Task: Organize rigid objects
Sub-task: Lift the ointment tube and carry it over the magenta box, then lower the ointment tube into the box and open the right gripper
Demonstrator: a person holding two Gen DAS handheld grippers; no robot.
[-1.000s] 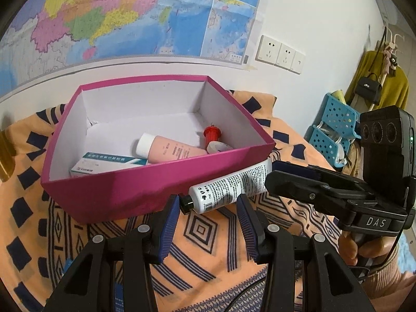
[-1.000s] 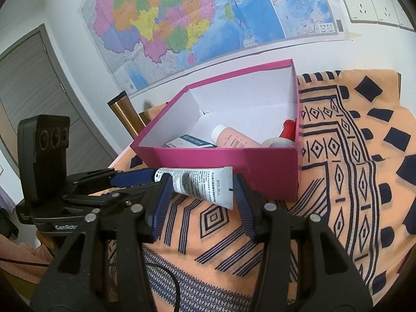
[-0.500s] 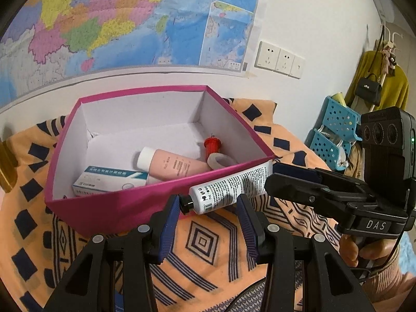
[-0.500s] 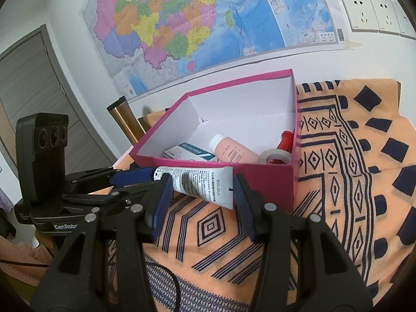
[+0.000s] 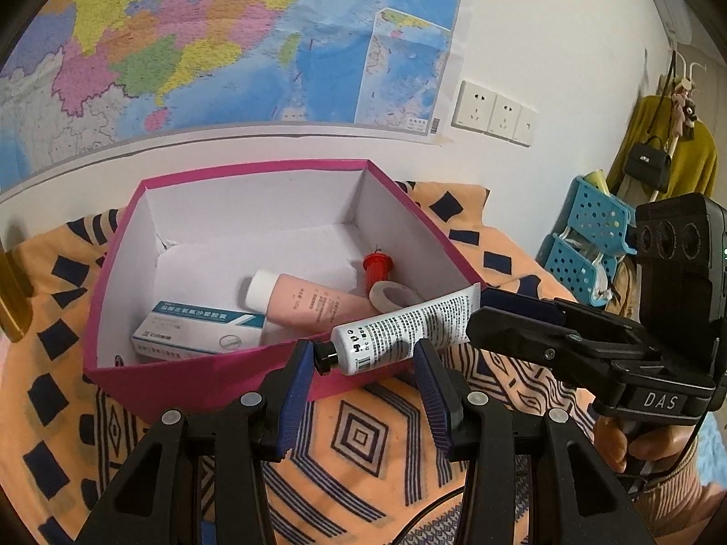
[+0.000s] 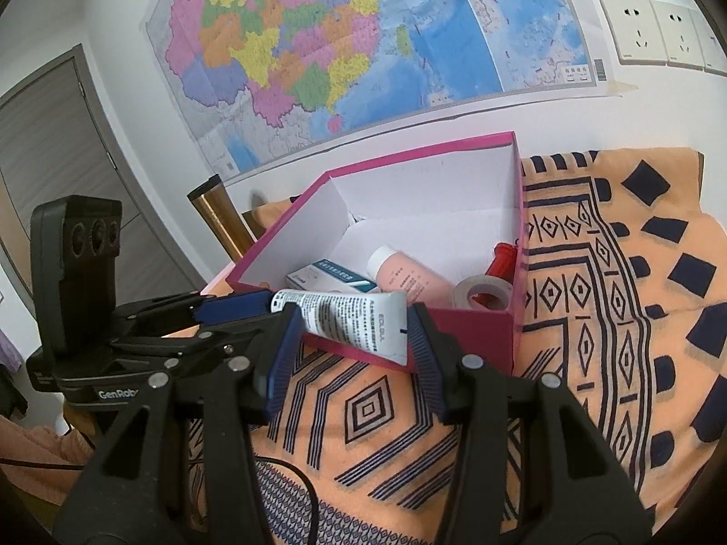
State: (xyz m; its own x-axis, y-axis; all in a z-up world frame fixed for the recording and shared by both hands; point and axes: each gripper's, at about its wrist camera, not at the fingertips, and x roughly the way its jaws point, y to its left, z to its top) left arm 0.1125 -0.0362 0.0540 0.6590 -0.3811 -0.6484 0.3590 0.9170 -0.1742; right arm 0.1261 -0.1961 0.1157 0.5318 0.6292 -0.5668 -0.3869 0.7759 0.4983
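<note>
White tube (image 5: 404,327) over pink box (image 5: 204,372) rim | left gripper (image 5: 365,359), right gripper (image 6: 350,322): both clamp tube ends

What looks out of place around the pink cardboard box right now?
Only the white printed tube: it hangs tilted over the near wall of the pink cardboard box, between the left gripper and right gripper, not inside yet. Nothing looks spilled.

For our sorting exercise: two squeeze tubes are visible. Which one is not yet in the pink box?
The white plastic tube with black print, held above the box's near wall; the peach-pink tube lies inside.
</note>
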